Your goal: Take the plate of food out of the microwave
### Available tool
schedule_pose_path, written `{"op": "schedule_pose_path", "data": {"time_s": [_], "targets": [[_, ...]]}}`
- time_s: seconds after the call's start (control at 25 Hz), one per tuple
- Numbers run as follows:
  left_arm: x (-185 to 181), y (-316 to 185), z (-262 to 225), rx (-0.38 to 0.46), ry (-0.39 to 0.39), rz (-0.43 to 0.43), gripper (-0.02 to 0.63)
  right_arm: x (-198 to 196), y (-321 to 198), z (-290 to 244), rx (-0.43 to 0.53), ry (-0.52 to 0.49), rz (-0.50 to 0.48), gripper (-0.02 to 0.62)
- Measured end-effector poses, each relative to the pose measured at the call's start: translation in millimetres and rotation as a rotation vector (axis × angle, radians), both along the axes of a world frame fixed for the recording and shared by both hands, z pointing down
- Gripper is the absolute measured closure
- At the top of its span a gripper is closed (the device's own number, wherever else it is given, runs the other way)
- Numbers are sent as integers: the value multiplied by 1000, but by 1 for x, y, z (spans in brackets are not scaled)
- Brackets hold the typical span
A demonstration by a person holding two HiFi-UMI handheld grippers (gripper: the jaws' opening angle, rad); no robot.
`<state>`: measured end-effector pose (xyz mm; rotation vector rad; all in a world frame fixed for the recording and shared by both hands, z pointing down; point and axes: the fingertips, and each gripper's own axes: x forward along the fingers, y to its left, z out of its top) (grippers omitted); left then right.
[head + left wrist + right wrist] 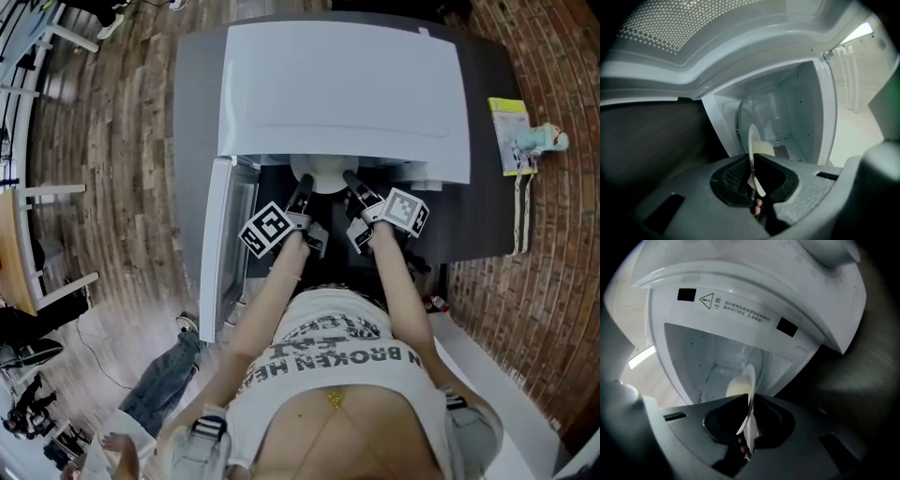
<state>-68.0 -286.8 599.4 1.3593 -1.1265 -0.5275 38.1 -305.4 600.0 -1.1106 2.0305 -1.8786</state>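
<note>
The plate (323, 176) sits at the mouth of the microwave (342, 84); in the head view only a pale arc of it shows past the oven's top, and whatever lies on it is hidden there; the left gripper view and the right gripper view each show the plate edge-on with a pale lump of food (763, 149) on it and the white cavity behind; the left gripper (302, 190) is clamped on the rim at one side, the right gripper (354, 185) on the rim at the other; only the head view shows both grippers together, the door (225, 246) swung open at left and the grey table (487, 211) beneath; what the food is cannot be made out
</note>
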Motion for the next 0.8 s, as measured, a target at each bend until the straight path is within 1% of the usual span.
{"op": "schedule_pose_path", "data": {"time_s": [0.2, 0.32, 0.52, 0.8], "targets": [[2, 17, -8, 15, 11, -2, 580, 1, 16, -11, 28, 22, -10, 560], [1, 28, -14, 23, 10, 11, 580, 1, 28, -17, 38, 33, -4, 558], [3, 49, -19, 26, 13, 51, 580, 2, 52, -24, 57, 64, 19, 557], [11, 76, -18, 35, 10, 118, 580, 12, 87, -23, 56, 59, 84, 556]]}}
